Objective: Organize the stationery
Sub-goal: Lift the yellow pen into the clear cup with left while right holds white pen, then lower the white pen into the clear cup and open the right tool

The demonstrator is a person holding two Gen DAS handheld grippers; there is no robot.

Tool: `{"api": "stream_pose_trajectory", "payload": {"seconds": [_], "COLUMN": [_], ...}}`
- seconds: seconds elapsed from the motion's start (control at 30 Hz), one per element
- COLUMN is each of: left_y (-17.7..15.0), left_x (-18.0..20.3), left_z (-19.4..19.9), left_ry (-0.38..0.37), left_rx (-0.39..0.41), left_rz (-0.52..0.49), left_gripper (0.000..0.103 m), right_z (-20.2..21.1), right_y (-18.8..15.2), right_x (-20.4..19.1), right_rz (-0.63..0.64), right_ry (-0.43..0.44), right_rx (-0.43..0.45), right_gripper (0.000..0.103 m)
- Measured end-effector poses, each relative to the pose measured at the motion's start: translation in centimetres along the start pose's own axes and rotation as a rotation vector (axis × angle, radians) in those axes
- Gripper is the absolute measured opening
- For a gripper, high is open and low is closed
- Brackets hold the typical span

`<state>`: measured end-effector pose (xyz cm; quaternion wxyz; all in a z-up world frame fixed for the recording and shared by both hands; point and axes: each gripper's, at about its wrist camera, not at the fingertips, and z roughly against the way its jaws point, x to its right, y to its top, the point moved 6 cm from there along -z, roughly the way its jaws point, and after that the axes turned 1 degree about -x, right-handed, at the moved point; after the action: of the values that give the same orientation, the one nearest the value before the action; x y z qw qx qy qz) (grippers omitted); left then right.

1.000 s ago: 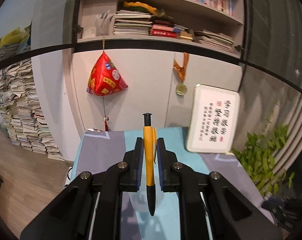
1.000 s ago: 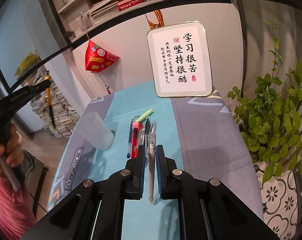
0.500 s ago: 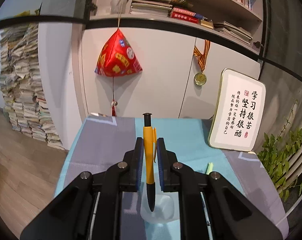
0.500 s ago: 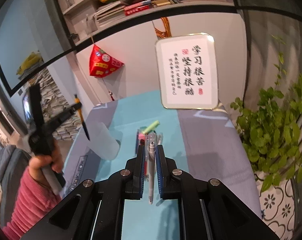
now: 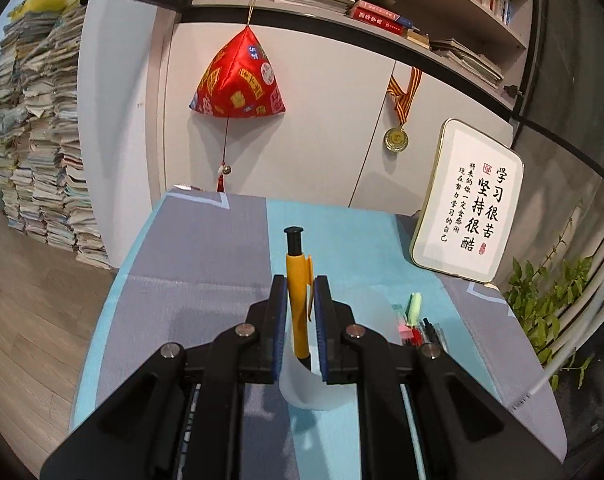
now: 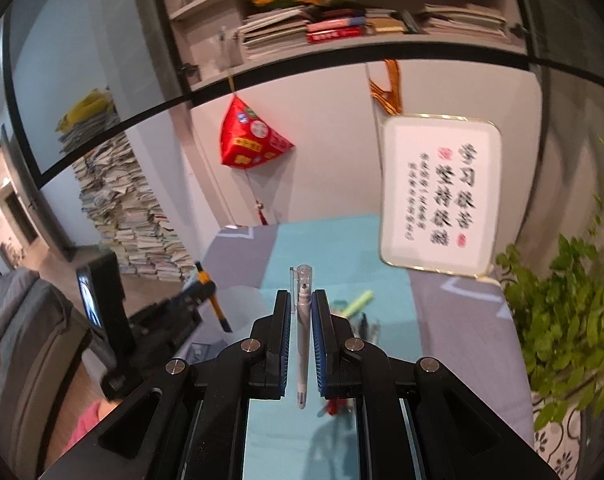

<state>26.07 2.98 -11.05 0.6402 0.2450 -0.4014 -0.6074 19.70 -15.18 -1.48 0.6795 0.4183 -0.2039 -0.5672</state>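
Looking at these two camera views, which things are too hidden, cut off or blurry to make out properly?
- Translucent cup, left wrist view: the jaws cover its sides, and the yellow pen hides whether its tip is inside.
- Loose pens, right wrist view: the right gripper holding the white pen covers most; count unclear.
- Calligraphy plaque, right wrist view: motion blur smears the small characters.
- Plant pot, right wrist view: cut off by the picture edge.

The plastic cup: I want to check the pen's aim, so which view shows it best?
Left wrist view: the cup sits right below the yellow pen, though the left gripper partly hides it. Right wrist view shows it small and blurred.
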Motion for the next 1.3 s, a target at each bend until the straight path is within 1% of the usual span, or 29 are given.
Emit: {"api": "stream_pose_trajectory", "payload": {"seconds": [0.2,0.37,0.43,0.5,0.57,0.63,0.7,0.73,0.87,0.97,1.03,1.1,1.3], "left_y": [-0.5,-0.5,-0.6,-0.7,-0.9,-1.0,-1.4,-1.7,-3.2,-3.7,-3.9,-4.1,-4.6], "left_x": [0.1,-0.1,-0.4,-0.6,-0.7,-0.9,-1.4,-1.6,-2.3,-2.7,-2.9,-3.2,-3.9], "left_z": [0.1,1.1,1.6,2.1,2.5,3.2,4.0,4.4,5.4,5.9,6.1,6.4,6.6], "left_ry": [-0.048,-0.068,-0.065,-0.082,-0.087,-0.085,-0.076,-0.070,-0.050,-0.042,-0.038,-0.035,-0.022], "left_rx": [-0.014,0.001,0.007,0.008,0.011,0.023,0.039,0.045,0.041,0.038,0.040,0.039,0.036], "left_rz": [0.015,0.029,0.038,0.048,0.049,0.049,0.054,0.058,0.055,0.052,0.052,0.054,0.063], "left_gripper": [0.012,0.012,0.016,0.020,0.022,0.026,0.034,0.035,0.036,0.036,0.039,0.040,0.041], "right_z": [-1.4,-2.2,-2.4,-2.7,-3.0,-3.5,-4.0,-4.2,-5.1,-5.9,-6.7,-7.7,-10.6], "right_y": [1.1,2.3,2.9,3.5,3.9,4.3,4.6,4.7,5.2,5.4,5.4,5.0,3.4], "right_x": [-2.1,-3.1,-3.6,-4.2,-4.9,-5.6,-6.4,-6.8,-7.9,-8.6,-9.1,-9.2,-9.0], "right_rz": [0.029,0.038,0.046,0.059,0.069,0.082,0.100,0.113,0.139,0.146,0.163,0.178,0.190], "right_ry": [0.005,0.001,-0.005,-0.009,-0.004,-0.001,-0.003,-0.009,-0.024,-0.022,-0.040,-0.060,-0.079], "right_rx": [-0.010,-0.007,0.002,0.007,0.007,0.009,0.011,0.015,0.027,0.028,0.029,0.015,-0.057], "right_gripper": [0.011,0.011,0.011,0.011,0.011,0.011,0.011,0.011,0.011,0.011,0.011,0.011,0.011]}}
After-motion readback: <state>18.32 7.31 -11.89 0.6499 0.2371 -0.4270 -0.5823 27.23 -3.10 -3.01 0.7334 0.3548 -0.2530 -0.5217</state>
